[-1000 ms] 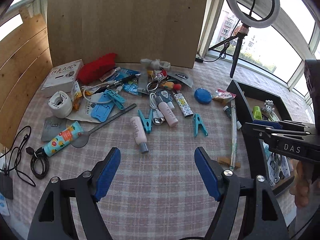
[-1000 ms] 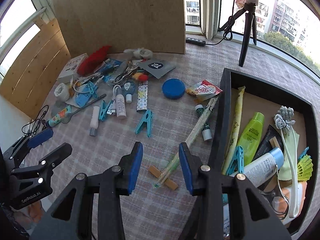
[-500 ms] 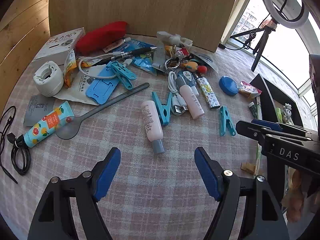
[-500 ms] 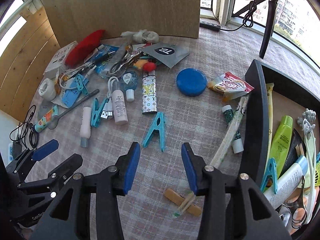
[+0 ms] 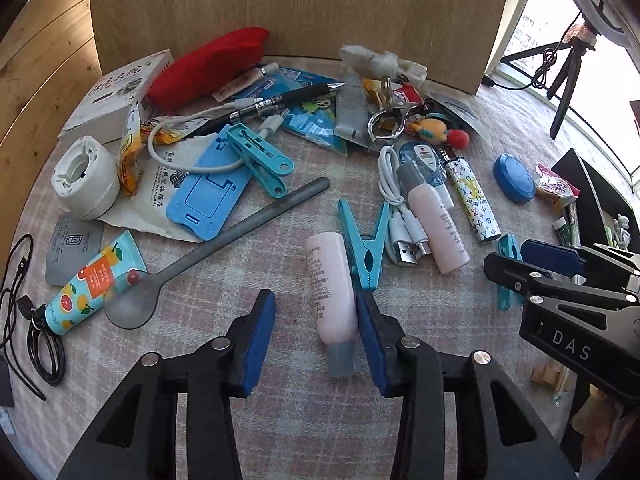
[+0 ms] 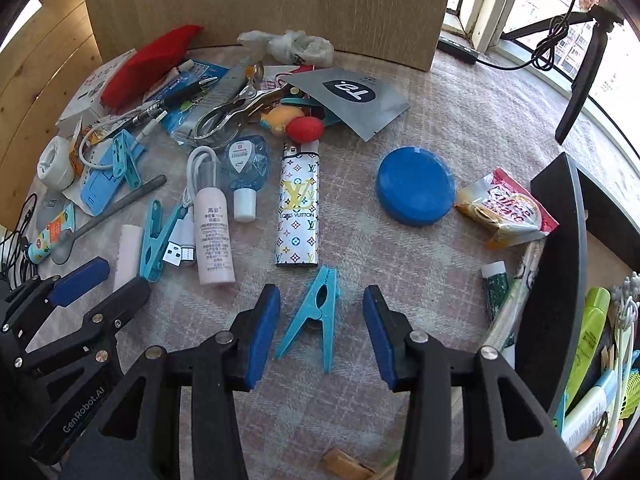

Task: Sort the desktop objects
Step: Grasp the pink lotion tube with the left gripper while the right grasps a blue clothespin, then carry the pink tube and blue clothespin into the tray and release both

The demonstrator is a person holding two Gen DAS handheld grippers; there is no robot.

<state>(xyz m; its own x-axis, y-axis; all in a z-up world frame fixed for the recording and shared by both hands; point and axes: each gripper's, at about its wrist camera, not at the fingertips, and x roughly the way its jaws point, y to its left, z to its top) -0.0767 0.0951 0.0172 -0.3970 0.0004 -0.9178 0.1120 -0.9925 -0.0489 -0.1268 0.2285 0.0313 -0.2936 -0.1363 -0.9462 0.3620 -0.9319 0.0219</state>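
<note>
Left gripper: jaws just closing, part-open around pink bottle.
Right gripper: open, straddling teal clothespin.
Surface: pink plaid cloth.
Room: wood panel, sunlit windows.

Checked tablecloth, w/ pink bottle, teal clothespin, lighter, blue lid

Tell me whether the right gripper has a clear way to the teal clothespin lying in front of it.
Probably yes: the teal clothespin lies alone on the cloth between the open fingers of the right gripper, with nothing on top or against it.
</note>
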